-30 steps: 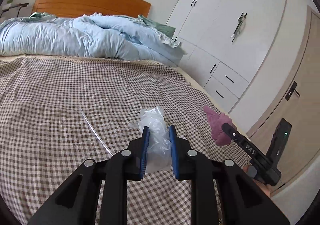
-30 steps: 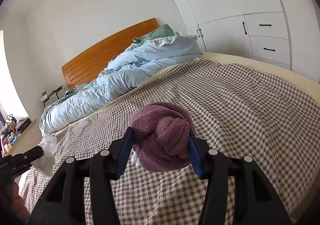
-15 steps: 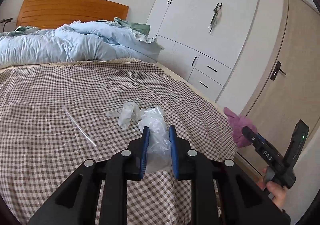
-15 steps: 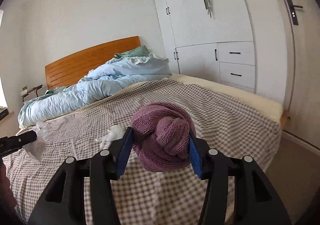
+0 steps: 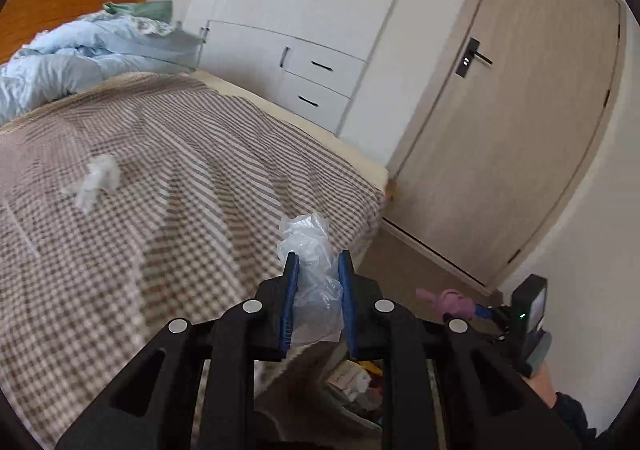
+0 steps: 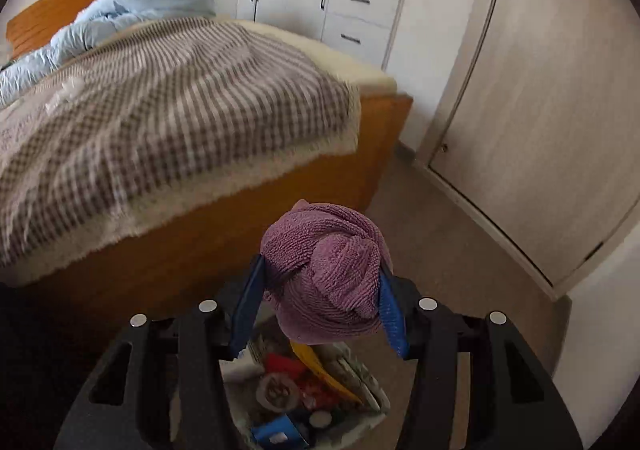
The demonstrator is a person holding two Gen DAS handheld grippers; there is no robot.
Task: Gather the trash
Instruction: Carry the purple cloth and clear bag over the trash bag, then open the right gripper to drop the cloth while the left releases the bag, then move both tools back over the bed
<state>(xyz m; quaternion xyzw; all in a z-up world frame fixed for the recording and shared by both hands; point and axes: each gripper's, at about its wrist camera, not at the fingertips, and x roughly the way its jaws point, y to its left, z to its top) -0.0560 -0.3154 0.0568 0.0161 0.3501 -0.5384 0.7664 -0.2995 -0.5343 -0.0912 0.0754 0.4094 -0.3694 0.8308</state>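
Observation:
My left gripper point(image 5: 318, 266) is shut on a crumpled clear plastic wrapper point(image 5: 312, 250) and hangs past the foot corner of the bed. My right gripper point(image 6: 320, 282) is shut on a balled purple cloth point(image 6: 328, 274), held over a bin point(image 6: 360, 426) full of mixed trash on the floor. That cloth point(image 5: 448, 300) and the right gripper also show low at the right of the left wrist view. A white crumpled wad point(image 5: 96, 181) lies on the checked bedspread point(image 5: 140, 230). The bin's contents point(image 5: 352, 378) peek out below my left fingers.
The wooden bed frame point(image 6: 200, 234) stands just left of the bin. A closed door point(image 6: 540, 109) and white wardrobe with drawers point(image 5: 316, 81) line the far side. A light blue duvet point(image 5: 60, 61) is heaped at the headboard. Beige floor point(image 6: 440, 234) lies between bed and door.
Both grippers swung right and downward off the bed toward the floor by its foot, each still holding its item. The trash bin has come into view under the right gripper.

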